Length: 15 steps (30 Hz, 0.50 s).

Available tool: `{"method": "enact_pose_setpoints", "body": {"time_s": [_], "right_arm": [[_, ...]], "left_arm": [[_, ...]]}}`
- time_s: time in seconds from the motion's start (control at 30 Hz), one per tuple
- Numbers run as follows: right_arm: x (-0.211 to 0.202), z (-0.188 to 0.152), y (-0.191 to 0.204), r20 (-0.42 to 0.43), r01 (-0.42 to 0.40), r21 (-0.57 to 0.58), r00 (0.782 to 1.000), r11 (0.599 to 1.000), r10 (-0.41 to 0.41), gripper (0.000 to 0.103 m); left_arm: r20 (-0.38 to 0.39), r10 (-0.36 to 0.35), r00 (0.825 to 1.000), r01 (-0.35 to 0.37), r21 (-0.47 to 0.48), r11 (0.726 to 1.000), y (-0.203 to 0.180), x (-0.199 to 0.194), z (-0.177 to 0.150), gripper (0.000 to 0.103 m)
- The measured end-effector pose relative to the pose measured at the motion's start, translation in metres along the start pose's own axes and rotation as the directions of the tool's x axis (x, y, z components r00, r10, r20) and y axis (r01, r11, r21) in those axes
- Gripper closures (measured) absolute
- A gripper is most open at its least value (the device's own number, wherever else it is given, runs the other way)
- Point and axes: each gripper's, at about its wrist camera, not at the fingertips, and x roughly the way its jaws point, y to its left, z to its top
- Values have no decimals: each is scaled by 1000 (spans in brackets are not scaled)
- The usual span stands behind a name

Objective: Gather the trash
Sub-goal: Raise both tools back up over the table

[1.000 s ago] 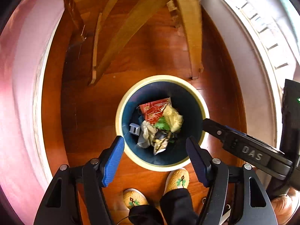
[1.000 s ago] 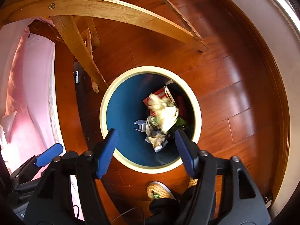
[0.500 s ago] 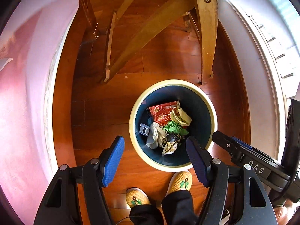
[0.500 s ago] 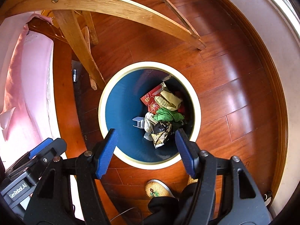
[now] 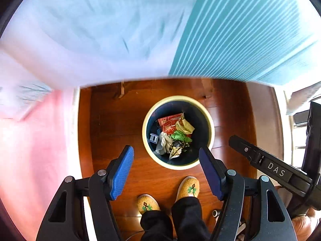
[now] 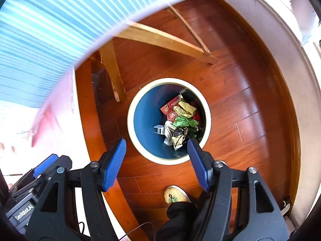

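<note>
A round bin (image 5: 149, 152) (image 6: 132, 132) with a cream rim and dark blue inside stands on the wooden floor far below both grippers. Inside it lies crumpled trash (image 5: 175, 134) (image 6: 181, 122): a red packet, yellow and green paper, white and dark wrappers, a small grey piece. My left gripper (image 5: 166, 158) hangs open high above the bin's near rim, nothing between its blue pads (image 5: 122, 172). My right gripper (image 6: 156, 150) is open too, empty, above the bin's near side. The right gripper's body (image 5: 268, 166) shows at the right of the left wrist view.
A table top with a white and teal striped cloth (image 5: 230, 30) (image 6: 40, 30) fills the upper part of both views, blurred. Wooden legs (image 6: 112, 72) stand behind the bin. A pink cloth (image 5: 30, 150) hangs at left. The person's slippered feet (image 5: 187, 187) stand just short of the bin.
Both grippers have risen well above the bin, which looks smaller now. The table top has come into view above. A yellow paper that was dropping has settled among the trash. Both jaws stay open.
</note>
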Motion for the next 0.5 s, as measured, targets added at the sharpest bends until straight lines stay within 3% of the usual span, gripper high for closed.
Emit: {"method": "enact_pose_setpoints", "body": {"time_s": [0.3,0.5], "right_arm": [[-127,-6,47,100,-46,-25,994,999,48,42],[-219,-5,81,206,-53,-72,976,996,66,42]], "left_arm": [[124,-17,992,13,33,999,-12,-137,8,34],[245,-57,968,34,95,995,-25,-240,18,34]]}}
